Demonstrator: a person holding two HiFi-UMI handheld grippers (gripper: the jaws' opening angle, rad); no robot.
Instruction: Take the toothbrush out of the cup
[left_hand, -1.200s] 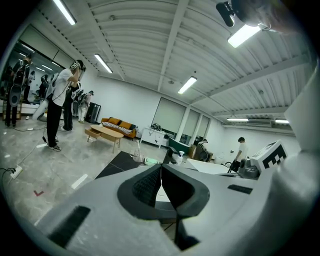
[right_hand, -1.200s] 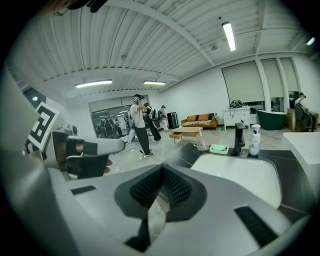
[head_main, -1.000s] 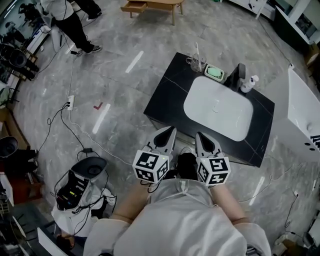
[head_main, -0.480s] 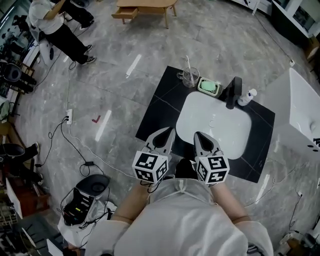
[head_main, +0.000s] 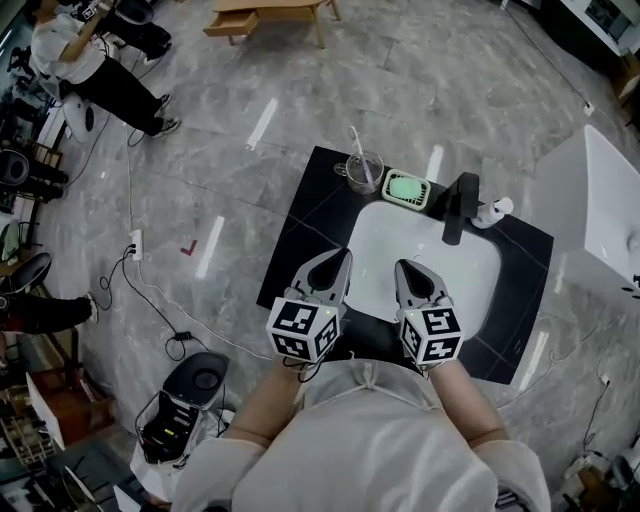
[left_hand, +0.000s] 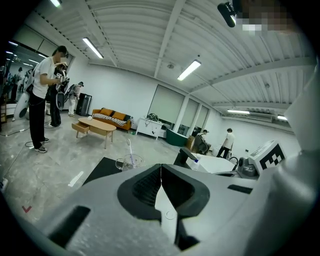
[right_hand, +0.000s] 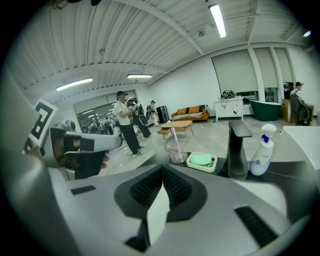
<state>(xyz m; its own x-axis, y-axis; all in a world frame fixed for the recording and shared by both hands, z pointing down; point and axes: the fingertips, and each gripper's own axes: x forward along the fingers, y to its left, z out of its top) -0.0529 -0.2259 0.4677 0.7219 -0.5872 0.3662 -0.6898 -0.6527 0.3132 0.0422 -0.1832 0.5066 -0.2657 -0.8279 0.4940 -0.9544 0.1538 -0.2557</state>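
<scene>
**Approach to the washstand: both grippers clenched and empty.**

The black counter (head_main: 300, 225) carries a white basin (head_main: 425, 275). At its near edge the left gripper (head_main: 340, 260) and right gripper (head_main: 405, 272) hang side by side, each with jaws pressed together on nothing. Well beyond them, at the counter's far left corner and just beside the green soap dish (head_main: 406, 188), stands the clear cup (head_main: 362, 176). In it leans the toothbrush (head_main: 356, 148), head up. Suggested practice: carry one gripper across the basin, part its jaws before arrival, close on the shaft above the rim, then lift along the lean so the cup is not tipped.
</scene>
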